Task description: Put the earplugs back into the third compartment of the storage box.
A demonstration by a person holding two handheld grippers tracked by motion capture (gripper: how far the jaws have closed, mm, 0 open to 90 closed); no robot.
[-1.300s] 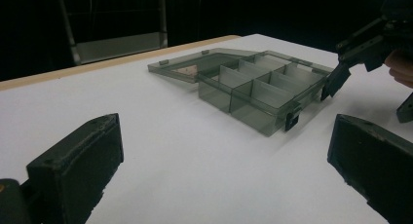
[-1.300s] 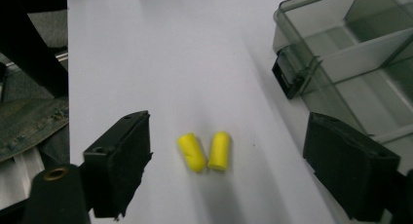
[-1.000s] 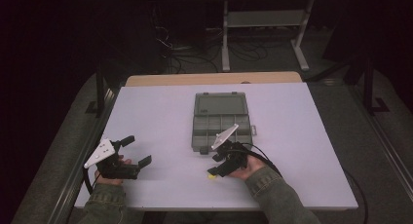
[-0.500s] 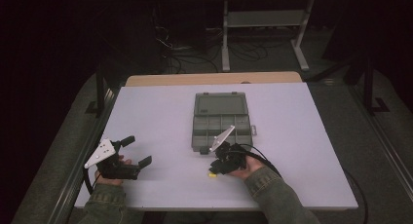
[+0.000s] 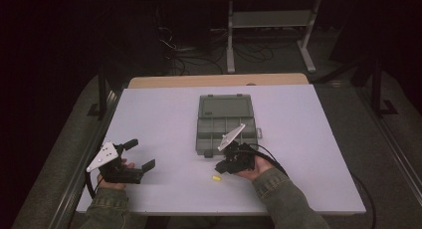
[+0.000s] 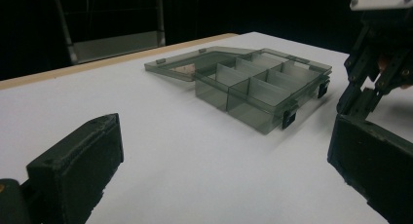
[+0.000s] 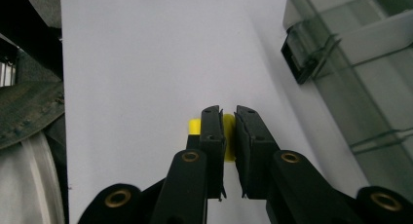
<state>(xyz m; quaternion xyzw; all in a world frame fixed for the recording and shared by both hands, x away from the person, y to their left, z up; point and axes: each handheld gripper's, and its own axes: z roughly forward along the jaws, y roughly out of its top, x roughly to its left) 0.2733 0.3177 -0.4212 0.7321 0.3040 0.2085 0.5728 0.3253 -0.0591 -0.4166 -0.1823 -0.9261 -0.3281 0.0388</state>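
A small yellow piece (image 5: pixel 216 178) lies on the white table (image 5: pixel 164 114) in front of an open grey compartment box (image 5: pixel 226 124). My right gripper (image 5: pixel 222 168) points down at it. In the right gripper view its jaws have just been closing, and the right gripper (image 7: pixel 229 114) is shut on the yellow piece (image 7: pixel 229 136), part of which sticks out beside one jaw. My left gripper (image 5: pixel 141 154) rests near the table's front left, open with nothing between its jaws. The left gripper view looks past the left gripper (image 6: pixel 224 185) at the box (image 6: pixel 258 83) and the right gripper (image 6: pixel 375 73).
The box's lid (image 5: pixel 224 107) lies flat on the far side, and its compartments look empty. The box's latch corner (image 7: pixel 302 53) is close to the right jaws. A metal rack (image 5: pixel 271 20) stands on the dark floor beyond the table.
The right gripper has dipped toward the table and its jaws have closed around the yellow piece. The left gripper has stayed still.
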